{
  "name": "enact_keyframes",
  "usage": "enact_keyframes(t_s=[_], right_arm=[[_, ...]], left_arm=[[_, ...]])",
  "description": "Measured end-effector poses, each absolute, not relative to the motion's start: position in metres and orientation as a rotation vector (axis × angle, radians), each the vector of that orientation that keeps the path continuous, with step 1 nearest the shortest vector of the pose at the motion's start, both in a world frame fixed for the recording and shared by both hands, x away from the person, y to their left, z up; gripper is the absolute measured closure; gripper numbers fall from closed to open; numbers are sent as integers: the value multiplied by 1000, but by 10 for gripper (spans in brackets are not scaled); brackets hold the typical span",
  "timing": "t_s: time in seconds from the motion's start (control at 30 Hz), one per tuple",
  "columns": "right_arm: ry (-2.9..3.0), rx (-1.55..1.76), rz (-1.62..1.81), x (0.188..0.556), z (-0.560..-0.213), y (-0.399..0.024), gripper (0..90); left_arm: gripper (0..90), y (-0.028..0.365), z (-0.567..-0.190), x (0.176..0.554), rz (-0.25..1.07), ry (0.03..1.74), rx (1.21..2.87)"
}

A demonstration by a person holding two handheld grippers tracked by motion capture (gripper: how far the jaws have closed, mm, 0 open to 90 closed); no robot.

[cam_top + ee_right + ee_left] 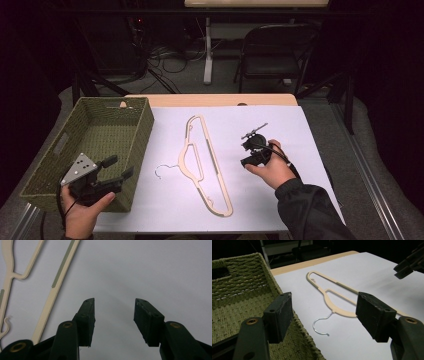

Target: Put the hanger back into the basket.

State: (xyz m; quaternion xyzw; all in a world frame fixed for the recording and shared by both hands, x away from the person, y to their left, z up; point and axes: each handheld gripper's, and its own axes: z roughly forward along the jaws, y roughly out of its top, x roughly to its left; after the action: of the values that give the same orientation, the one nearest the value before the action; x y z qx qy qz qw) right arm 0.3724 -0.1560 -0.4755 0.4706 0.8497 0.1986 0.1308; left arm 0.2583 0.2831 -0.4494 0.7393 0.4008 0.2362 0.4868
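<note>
cream plastic hanger [205, 165] lies flat at centre frame on the white sheet [280, 130]; left gripper [118, 170] and right gripper [251, 145] gape empty. light, stiff, probably best pinched along its straight bar.

— Left hand-held gripper [119, 168], lower left of frame?
— Black body, grey three-cornered plate [79, 169] on top with dark dots; brass-coloured screws [252, 321] at the jaw arms; blocky black pads [279, 315].
— Right hand-held gripper [114, 315]?
— Black, black cable [278, 151] over the hand; dark sleeve [311, 210], lower right.
</note>
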Motion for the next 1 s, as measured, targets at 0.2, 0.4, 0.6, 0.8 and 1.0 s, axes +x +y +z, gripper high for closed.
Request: enact_keyframes(t_s=[0.2,0.4,0.6,0.8,1.0], right_arm=[[2511,1381,527,382,-480,-143,533],[2565,1386,393,388,-478,-130,554],[2521,1366,533,395,-490,-115,554],[2575,1377,457,402,-502,-92,549],[2549,1372,545,407,-515,-81,548]], left_arm=[[299,279,-450,258,570,964,1812],[299,279,-450,258,571,963,1814],[299,281,-449,258,574,967,1808],[300,281,-451,259,573,972,1812],[300,282,-451,259,571,975,1812]])
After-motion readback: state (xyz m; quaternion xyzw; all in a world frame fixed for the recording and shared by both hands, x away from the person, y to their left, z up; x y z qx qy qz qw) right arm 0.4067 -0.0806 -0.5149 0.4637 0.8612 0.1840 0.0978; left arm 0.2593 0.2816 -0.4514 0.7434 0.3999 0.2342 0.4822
